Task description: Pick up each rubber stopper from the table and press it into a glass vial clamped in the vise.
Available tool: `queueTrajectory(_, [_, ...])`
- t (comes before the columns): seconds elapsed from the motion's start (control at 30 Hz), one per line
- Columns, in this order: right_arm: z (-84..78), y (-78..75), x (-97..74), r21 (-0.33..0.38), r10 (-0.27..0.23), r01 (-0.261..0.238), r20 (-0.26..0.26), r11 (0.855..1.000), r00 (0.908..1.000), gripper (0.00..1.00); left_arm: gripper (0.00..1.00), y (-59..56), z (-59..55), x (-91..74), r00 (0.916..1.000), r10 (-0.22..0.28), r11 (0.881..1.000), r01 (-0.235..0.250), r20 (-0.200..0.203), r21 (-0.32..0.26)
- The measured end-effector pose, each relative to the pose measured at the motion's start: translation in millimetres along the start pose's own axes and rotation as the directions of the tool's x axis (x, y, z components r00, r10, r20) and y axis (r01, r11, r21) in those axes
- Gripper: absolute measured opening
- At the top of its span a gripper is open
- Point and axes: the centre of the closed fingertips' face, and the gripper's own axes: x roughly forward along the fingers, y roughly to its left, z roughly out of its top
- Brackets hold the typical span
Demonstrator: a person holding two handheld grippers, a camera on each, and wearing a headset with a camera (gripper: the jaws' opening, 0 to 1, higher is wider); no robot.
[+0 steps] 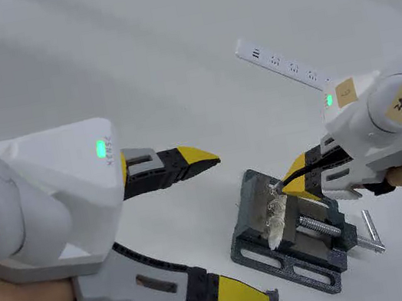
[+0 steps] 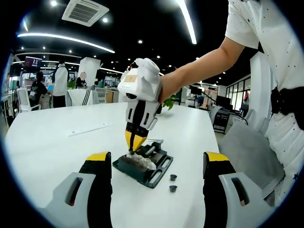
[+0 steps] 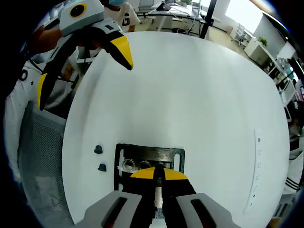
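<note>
A dark vise [image 1: 314, 261] [image 2: 126, 167] [image 3: 149, 152] on the white table clamps clear glass vials [image 1: 275, 217] [image 2: 144, 160] [image 3: 128, 165]. My right gripper [image 1: 279, 184] [image 2: 133, 147] [image 3: 157, 173] points down onto the vials with its yellow tips together, and a small grey stopper pokes out at the tips. My left gripper [image 1: 238, 226] [image 2: 156, 157] [image 3: 83, 79] hangs open to the left of the vise, holding nothing. Two loose dark rubber stoppers [image 2: 173, 177] [image 3: 98, 149] lie on the table beside the vise. One stopper [image 1: 273, 296] sits by the left gripper's lower tip.
A white power strip [image 1: 283, 64] [image 2: 90, 128] lies farther back on the table. The vise's metal crank handle [image 1: 371, 229] sticks out at its right end. Several people and chairs stand beyond the table's far edge [image 2: 57, 107].
</note>
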Motion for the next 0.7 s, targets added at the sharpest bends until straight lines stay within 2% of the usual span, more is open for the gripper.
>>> queueTrajectory(0.37, [0.4, -0.3, 1.1, 0.033, 0.006, -0.006, -0.004, 0.999, 1.0, 0.0, 0.78, -0.2, 1.2, 0.8, 1.0, 0.0, 1.0, 0.0, 0.005, 0.0])
queueTrajectory(0.7, [0.8, -1.2, 2.1, 0.029, 0.008, -0.008, -0.016, 1.0, 0.9998, 0.0, 0.78, 0.4, 2.3, 2.8, 1.0, -0.005, 1.0, 0.005, 0.006, 0.002])
